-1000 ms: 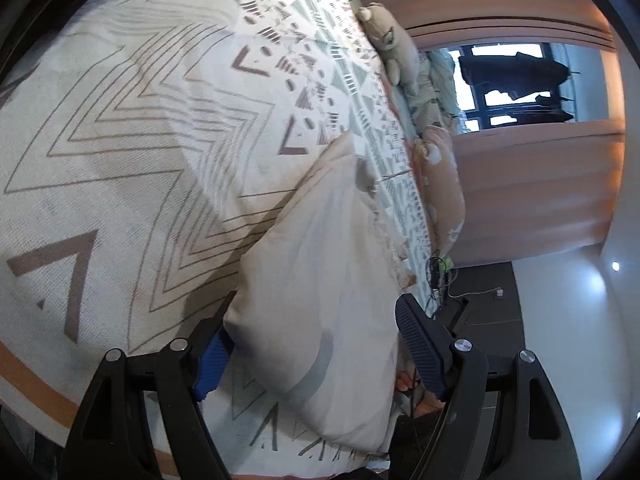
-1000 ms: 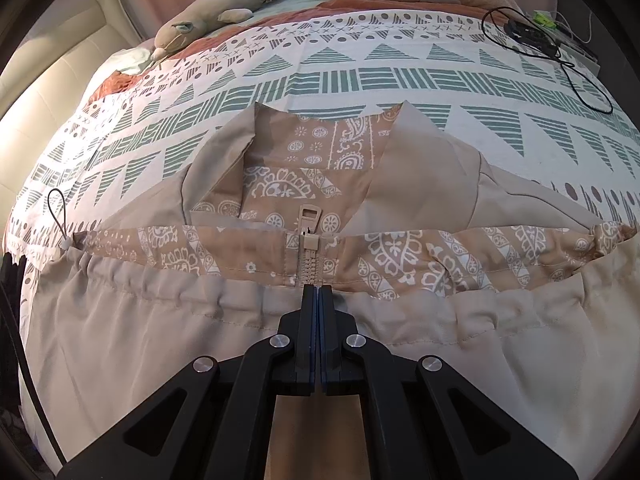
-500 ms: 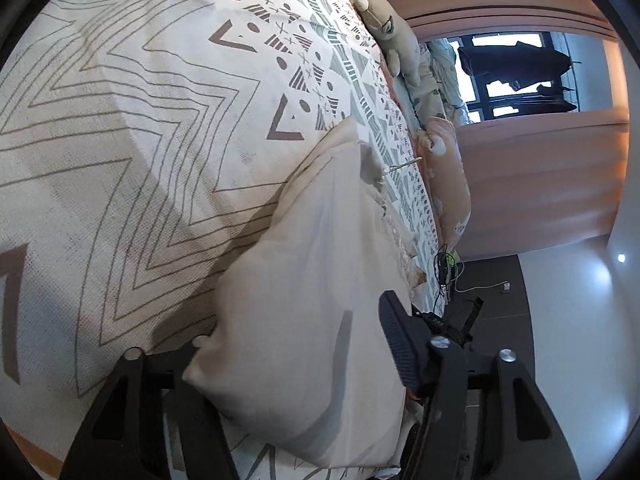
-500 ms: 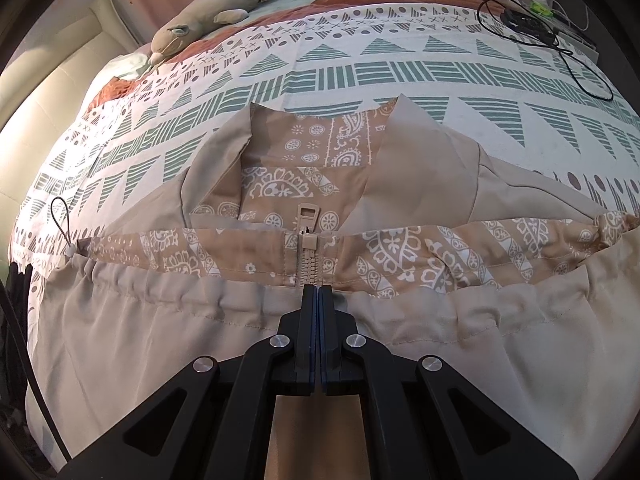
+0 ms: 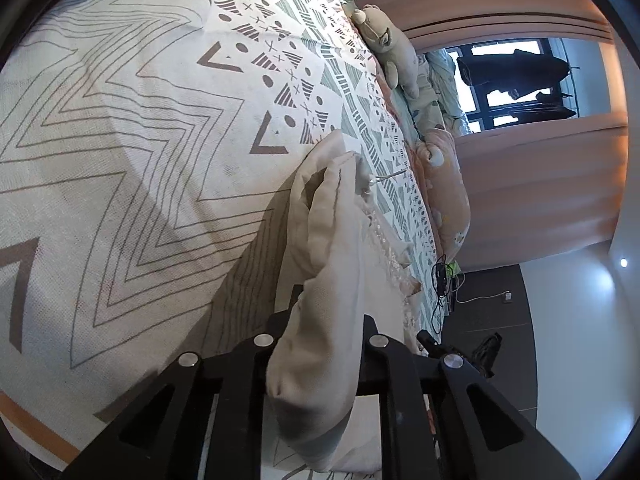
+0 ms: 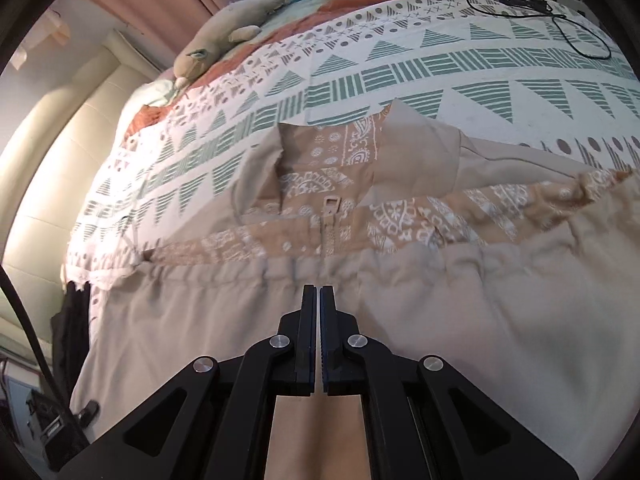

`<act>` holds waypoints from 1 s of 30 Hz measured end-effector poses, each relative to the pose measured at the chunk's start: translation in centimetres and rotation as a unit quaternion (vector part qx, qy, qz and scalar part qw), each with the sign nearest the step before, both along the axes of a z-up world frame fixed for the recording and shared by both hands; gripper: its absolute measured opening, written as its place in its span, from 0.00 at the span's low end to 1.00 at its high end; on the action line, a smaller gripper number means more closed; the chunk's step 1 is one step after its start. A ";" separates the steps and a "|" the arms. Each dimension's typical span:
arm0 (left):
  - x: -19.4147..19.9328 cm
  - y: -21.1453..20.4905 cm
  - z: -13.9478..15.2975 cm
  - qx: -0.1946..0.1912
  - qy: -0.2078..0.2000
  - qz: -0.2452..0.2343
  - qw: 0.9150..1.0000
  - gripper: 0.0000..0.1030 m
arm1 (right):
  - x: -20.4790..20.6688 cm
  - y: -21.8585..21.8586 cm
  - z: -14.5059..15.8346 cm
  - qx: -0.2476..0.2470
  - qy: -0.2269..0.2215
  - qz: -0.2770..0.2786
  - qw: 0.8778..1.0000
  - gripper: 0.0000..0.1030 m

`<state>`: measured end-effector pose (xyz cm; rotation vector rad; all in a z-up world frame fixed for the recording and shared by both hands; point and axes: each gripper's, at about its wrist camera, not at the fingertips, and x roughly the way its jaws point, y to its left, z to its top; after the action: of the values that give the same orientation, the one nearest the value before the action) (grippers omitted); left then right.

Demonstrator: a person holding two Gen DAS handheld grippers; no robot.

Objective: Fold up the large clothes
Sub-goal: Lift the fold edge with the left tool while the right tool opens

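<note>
Low in the left wrist view, the left gripper [image 5: 324,332] had just been closed on a bunched edge of the beige jacket [image 5: 340,240], which was spread on the patterned bedspread [image 5: 120,140], so a fold could likely be begun. The right gripper [image 6: 319,300] was pressed shut over the jacket, nothing visibly held. No brand or writing could be read.

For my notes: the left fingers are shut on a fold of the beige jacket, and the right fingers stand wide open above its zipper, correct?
Not quite: the right gripper is shut, holding nothing, per the right wrist view. The left gripper does clamp the beige jacket.
</note>
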<state>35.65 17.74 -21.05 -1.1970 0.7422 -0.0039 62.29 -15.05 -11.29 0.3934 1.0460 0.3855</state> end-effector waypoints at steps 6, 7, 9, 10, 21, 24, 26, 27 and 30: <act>0.0 -0.8 2.2 0.009 -0.021 -0.004 1.000 0.13 | -5.5 -2.4 2.5 0.034 -0.012 0.018 0.999 0.00; 0.0 -0.9 2.5 0.009 -0.024 -0.004 1.000 0.12 | -6.6 -2.8 2.6 0.036 -0.013 0.020 0.999 0.00; 0.2 -1.2 3.1 0.011 -0.029 -0.006 1.000 0.12 | -8.3 -3.5 2.7 0.027 -0.014 0.019 0.999 0.00; 0.2 -1.3 3.4 0.012 -0.031 -0.008 0.999 0.12 | -9.1 -3.8 2.7 0.027 -0.015 0.019 0.999 0.00; 0.4 -2.7 4.9 0.018 -0.042 -0.019 0.999 0.12 | -17.3 -3.4 0.9 -0.012 -0.011 0.020 1.000 1.00; 0.3 -3.0 5.2 0.022 -0.045 -0.024 0.998 0.12 | -19.5 -3.3 0.9 -0.008 -0.026 0.019 0.999 1.00; 0.3 -3.1 5.5 0.022 -0.050 -0.026 0.998 0.12 | -20.8 -3.3 1.2 -0.013 -0.038 0.015 0.999 1.00; 0.3 -3.1 5.7 0.022 -0.053 -0.027 0.998 0.12 | -21.5 -3.3 1.4 -0.013 -0.043 0.016 0.999 0.99; 0.5 -3.3 6.2 0.019 -0.062 -0.030 0.997 0.12 | -23.1 -2.9 1.4 -0.025 -0.046 0.024 0.998 0.61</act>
<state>36.15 14.49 -14.88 -1.1273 0.6654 -0.1132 39.20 -17.97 -9.84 0.3028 0.9753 0.4162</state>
